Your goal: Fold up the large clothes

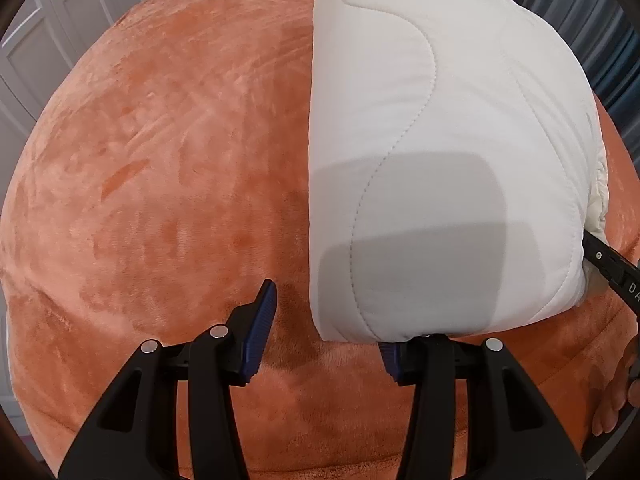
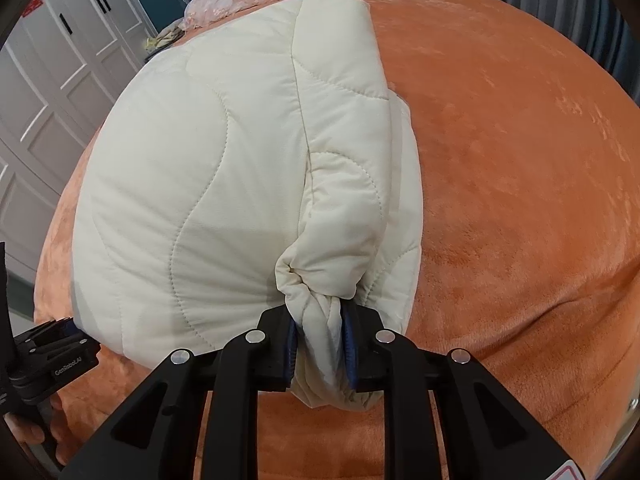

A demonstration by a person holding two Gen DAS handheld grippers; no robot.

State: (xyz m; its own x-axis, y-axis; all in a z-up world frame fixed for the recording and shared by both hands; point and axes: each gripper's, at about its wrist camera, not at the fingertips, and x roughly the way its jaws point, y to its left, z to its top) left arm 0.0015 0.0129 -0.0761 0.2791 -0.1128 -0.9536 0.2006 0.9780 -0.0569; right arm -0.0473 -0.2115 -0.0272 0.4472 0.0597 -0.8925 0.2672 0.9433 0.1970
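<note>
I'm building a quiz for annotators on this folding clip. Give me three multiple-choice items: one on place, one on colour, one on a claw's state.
1. Where does the white quilted garment lie?
A on the orange blanket
B on a wooden floor
C over a chair

2. What colour are the claw pads?
A red
B blue
C yellow

3. What is the right claw doing?
A standing open, nothing in it
B pinching a bunched part of the garment
C gripping the blanket

Answers: 1 A, the orange blanket surrounds the garment; 2 B, both views show blue pads; 3 B, cloth is squeezed between its pads.
</note>
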